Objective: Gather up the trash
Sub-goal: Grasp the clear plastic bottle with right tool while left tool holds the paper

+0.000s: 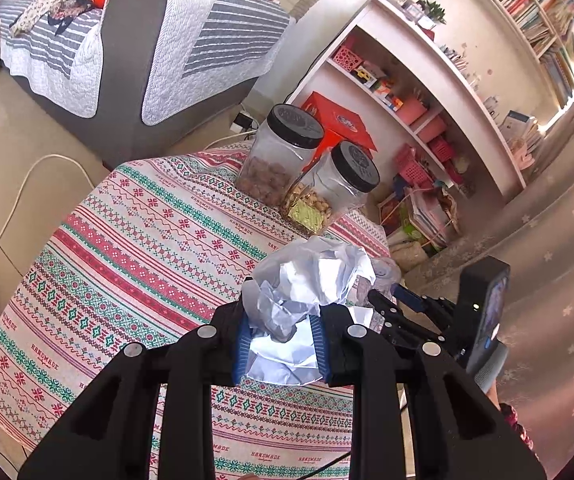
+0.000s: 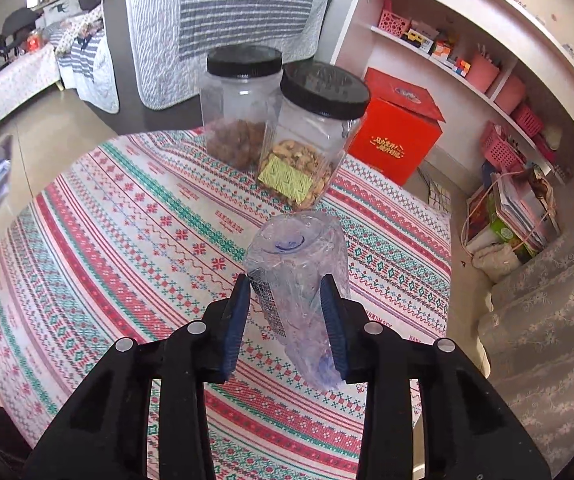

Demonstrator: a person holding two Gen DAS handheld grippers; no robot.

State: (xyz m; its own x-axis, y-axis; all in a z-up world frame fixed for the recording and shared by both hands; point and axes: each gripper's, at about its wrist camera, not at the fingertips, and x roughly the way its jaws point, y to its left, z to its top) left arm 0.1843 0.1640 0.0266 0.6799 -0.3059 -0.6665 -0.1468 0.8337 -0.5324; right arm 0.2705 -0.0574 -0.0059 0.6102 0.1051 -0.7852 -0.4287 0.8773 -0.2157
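My left gripper [image 1: 281, 322] is shut on a crumpled white plastic bag [image 1: 311, 280] and holds it above the patterned tablecloth [image 1: 147, 248]. My right gripper [image 2: 285, 292] is shut on a crushed clear plastic bottle [image 2: 299, 264], its base pointing away from me, held above the same tablecloth [image 2: 127, 240]. The right gripper body [image 1: 483, 312] shows at the right of the left wrist view, just beside the bag.
Two clear jars with black lids, one of brown nuts [image 2: 241, 104] and one of pale nuts [image 2: 311, 132], stand at the table's far edge. A grey sofa [image 1: 135, 60], a red box [image 2: 399, 128], white shelves [image 1: 427, 92] and a curtain [image 2: 547, 320] surround the table.
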